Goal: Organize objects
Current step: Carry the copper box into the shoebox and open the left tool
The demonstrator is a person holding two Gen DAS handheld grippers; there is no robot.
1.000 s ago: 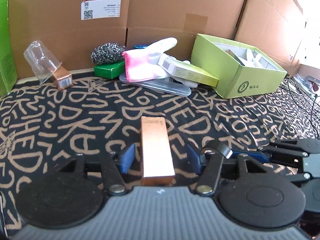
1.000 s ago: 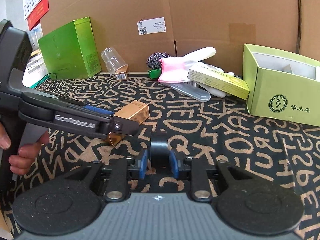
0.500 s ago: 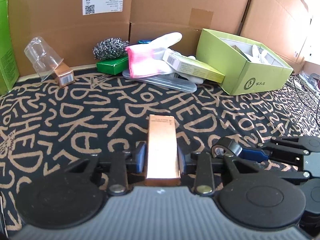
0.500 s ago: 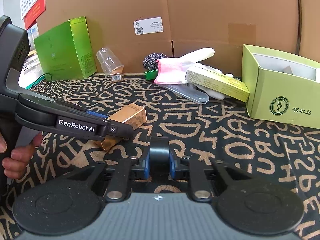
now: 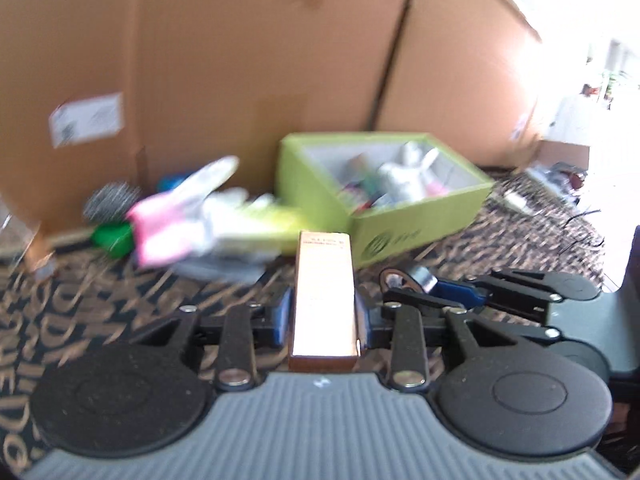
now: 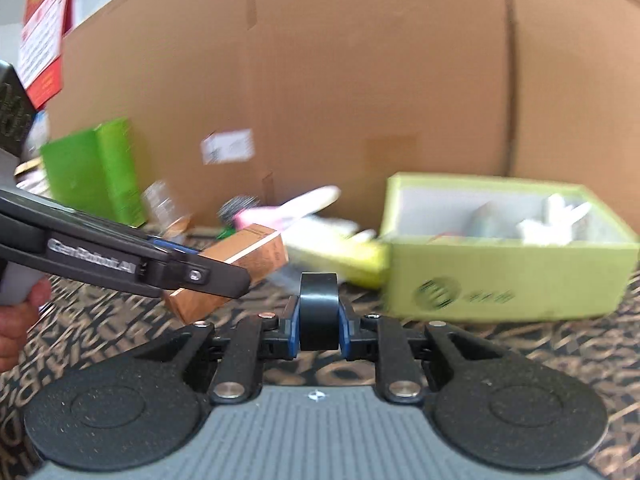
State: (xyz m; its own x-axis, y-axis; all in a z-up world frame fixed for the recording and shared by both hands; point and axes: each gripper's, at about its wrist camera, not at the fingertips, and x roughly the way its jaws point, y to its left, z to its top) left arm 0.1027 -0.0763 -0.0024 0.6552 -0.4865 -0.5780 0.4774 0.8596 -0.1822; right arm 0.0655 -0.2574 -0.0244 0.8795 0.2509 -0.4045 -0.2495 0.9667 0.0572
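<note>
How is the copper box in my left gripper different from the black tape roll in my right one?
The copper box is long, flat-sided and shiny; the black tape roll is round and dull. The box juts well past the left gripper; the roll barely clears the right gripper. Both are clamped off the cloth.

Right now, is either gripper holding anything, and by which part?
Both are. The left gripper clamps the copper box by its long sides, near its rear end. The right gripper pinches the black tape roll across its flat faces.
</note>
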